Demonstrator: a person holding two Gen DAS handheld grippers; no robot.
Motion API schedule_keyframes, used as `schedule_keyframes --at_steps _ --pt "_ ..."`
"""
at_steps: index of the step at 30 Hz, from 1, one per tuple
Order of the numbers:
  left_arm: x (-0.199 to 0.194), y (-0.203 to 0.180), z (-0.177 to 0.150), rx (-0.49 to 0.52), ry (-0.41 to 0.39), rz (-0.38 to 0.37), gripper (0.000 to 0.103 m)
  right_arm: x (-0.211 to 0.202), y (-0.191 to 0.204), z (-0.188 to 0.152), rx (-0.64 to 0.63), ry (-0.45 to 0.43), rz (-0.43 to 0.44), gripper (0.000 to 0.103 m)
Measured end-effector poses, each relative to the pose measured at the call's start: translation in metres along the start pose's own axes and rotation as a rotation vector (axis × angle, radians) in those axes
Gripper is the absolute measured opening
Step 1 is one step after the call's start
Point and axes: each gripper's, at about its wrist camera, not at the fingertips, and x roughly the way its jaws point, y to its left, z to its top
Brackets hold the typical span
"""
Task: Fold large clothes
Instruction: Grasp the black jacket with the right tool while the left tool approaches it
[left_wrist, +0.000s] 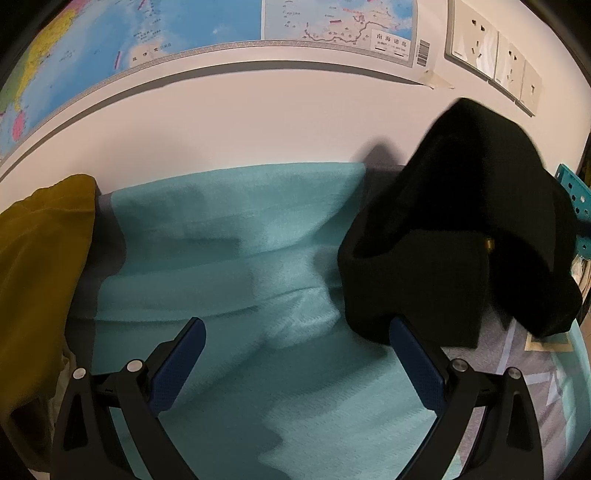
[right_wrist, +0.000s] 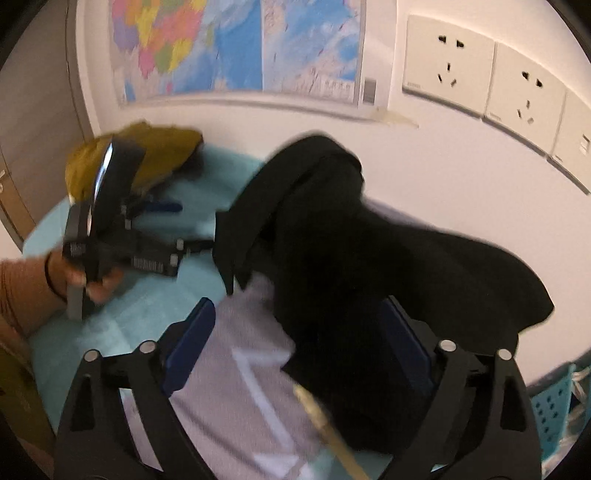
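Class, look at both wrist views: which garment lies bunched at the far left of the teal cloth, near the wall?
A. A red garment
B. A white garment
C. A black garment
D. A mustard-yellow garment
D: the mustard-yellow garment sits heaped at the left end of the teal cloth, while the black garment is on the right.

You're working in a home room: wall map (left_wrist: 207, 33) taped up, wall sockets (right_wrist: 448, 62) in a row, clothes lying on a teal blanket (left_wrist: 229, 229).
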Motion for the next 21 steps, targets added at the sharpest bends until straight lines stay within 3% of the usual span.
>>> schedule_keyframes --at_steps 6,7,8,9,11,12,15,17,21 --pt "0.001 0.002 -0.002 -0.005 0.0 0.014 0.096 0.058 -0.035 0.044 0.118 0.028 0.076 0.095" --pt "0.001 0.002 -0.002 -0.005 0.0 0.016 0.096 0.069 -0.042 0.048 0.166 0.046 0.126 0.094" --pt "0.003 0.003 -0.001 -0.004 0.002 0.018 0.096 0.077 -0.047 0.051 0.206 0.051 0.174 0.082" --pt "0.005 0.003 -0.002 -0.005 0.005 0.02 0.096 0.079 -0.05 0.051 0.228 0.051 0.215 0.056" --pt "0.007 0.005 -0.002 -0.01 0.01 0.015 0.096 0.08 -0.045 0.051 0.23 0.065 0.269 0.032" --pt "0.007 0.006 -0.002 -0.011 0.011 0.012 0.096 0.075 -0.041 0.05 0.21 0.066 0.257 0.018" --pt "0.012 0.007 -0.001 0.007 0.005 -0.002 0.096 0.04 -0.023 0.052 0.124 0.028 0.177 0.014" --pt "0.008 0.005 -0.001 0.023 -0.012 -0.021 0.096 -0.006 -0.016 0.054 0.08 -0.066 0.11 0.013" --pt "-0.009 -0.009 0.004 0.093 -0.086 -0.185 0.096 -0.086 -0.019 0.053 0.085 -0.23 -0.02 0.012"
